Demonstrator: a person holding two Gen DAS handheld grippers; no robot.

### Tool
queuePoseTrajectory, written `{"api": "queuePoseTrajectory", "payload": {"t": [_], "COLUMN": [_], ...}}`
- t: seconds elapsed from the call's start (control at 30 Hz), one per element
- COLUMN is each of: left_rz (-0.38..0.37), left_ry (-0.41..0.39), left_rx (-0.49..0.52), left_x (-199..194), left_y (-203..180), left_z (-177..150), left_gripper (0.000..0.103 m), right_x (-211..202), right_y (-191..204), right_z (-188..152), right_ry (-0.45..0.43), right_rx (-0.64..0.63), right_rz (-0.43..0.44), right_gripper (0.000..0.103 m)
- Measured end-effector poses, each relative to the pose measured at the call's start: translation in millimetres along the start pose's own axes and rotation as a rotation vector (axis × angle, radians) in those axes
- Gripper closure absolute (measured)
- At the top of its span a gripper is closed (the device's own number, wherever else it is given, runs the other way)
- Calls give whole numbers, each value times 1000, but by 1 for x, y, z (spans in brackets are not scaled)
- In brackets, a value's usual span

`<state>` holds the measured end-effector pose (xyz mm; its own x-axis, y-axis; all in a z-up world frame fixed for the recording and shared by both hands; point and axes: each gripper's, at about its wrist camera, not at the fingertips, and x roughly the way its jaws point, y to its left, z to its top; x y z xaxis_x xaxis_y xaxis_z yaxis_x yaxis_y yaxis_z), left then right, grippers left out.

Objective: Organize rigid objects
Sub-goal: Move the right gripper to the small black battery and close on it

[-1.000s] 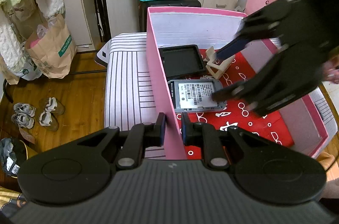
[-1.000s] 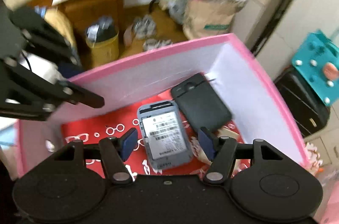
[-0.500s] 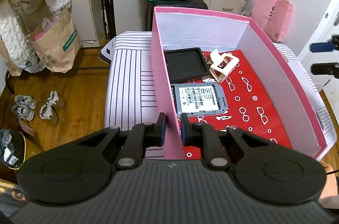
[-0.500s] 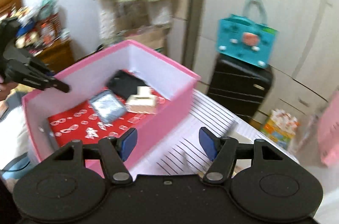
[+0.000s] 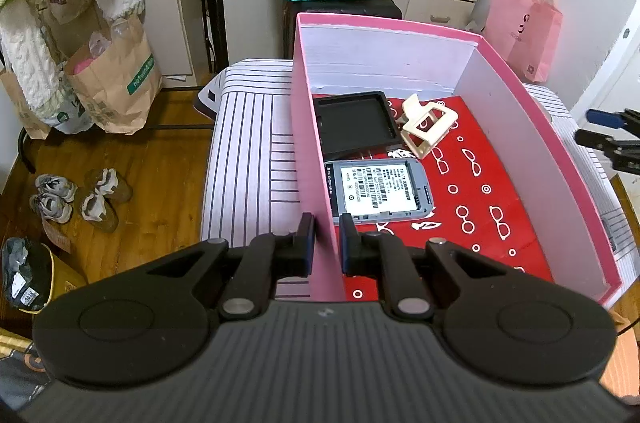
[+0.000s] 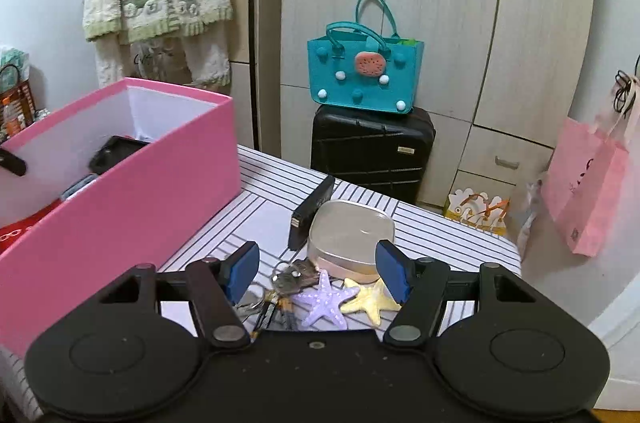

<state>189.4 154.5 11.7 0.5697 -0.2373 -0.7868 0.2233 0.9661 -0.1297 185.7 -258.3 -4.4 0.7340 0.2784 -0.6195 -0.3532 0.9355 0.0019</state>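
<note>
While the left gripper [image 5: 327, 237] pinches the pink box [image 5: 310, 151] wall, the right gripper [image 6: 318, 273], jaws spread, partly hides keys [image 6: 286, 283].

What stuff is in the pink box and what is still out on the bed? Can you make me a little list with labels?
Box: pink box with a red patterned floor, on the striped cover
Inside the box: black tray, cream clip, grey device with a barcode label
Still outside: black gadget, clear case, keys, purple starfish, yellow starfish
Left gripper: fingers shut on the box's near wall
Right gripper: fingers open, empty, above the items outside
</note>
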Motion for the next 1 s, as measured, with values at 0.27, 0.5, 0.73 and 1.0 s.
{"api": "queuePoseTrajectory", "payload": {"t": [0.27, 0.5, 0.73, 1.0], "left_rz": [1, 0, -8, -15], "left_ry": [2, 1, 16, 38], "left_rx": [0, -5, -14, -23], "left_x": [0, -1, 0, 3], "left_y": [0, 1, 3, 4], "left_z": [0, 0, 3, 6], "left_gripper": [91, 91, 91, 91], "right_x": [42, 84, 98, 70], "right_y": [9, 23, 33, 15], "right_z": [17, 32, 38, 45], "right_ry": [37, 83, 127, 171], "right_rx": [3, -25, -47, 182], "right_rz": [63, 40, -26, 83], "right_gripper": [35, 44, 88, 93]}}
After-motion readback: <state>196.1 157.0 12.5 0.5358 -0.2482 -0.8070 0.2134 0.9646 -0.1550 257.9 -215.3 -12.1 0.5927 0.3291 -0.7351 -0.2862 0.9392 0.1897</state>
